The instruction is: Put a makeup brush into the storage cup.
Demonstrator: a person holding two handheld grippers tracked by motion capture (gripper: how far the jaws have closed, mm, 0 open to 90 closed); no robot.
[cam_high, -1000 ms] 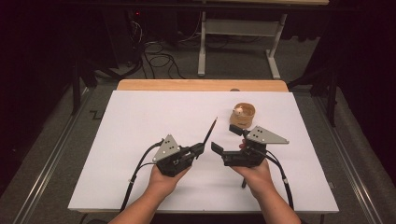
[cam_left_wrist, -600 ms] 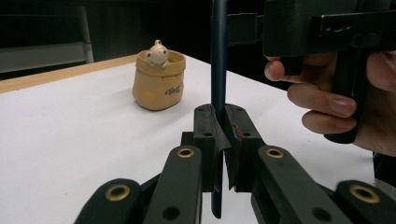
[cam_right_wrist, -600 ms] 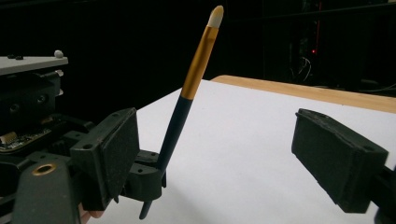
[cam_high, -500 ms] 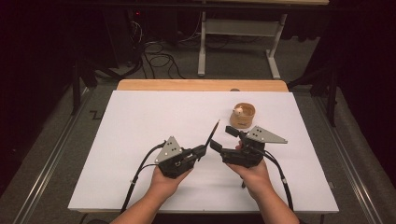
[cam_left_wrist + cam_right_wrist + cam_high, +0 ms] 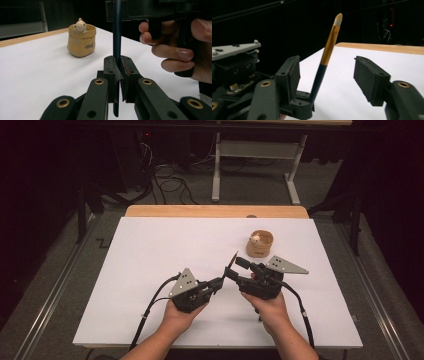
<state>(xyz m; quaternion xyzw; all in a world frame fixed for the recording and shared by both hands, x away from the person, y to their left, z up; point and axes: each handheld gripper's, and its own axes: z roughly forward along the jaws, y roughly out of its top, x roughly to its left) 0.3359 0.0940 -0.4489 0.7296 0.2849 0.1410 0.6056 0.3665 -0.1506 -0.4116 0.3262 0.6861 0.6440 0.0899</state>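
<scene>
A slim brush [image 5: 231, 261] with a dark handle, gold ferrule and pale tip stands tilted upright, and my left gripper [image 5: 220, 281] is shut on its lower handle. In the left gripper view the handle [image 5: 117, 30] rises from between the pressed jaws [image 5: 117, 62]. My right gripper [image 5: 235, 267] faces it from the right. In its own view the brush [image 5: 329, 45] stands between the pads of the right gripper [image 5: 330, 77], nearer the left pad [image 5: 292, 75], with neither pad touching it. Those jaws have just been closing. A tan pot [image 5: 260, 244] with a small bear figure sits beyond.
The white table top [image 5: 150, 250] ends at a wooden strip [image 5: 215, 211] along the far edge. Behind it are a metal frame [image 5: 217, 170] and cables on the floor. In the left gripper view the pot [image 5: 81, 41] stands ahead to the left, and the right hand [image 5: 175, 50] is close on the right.
The right gripper's jaws have narrowed around the brush. Both hands stay where they were, and the left gripper keeps its hold on the brush.
</scene>
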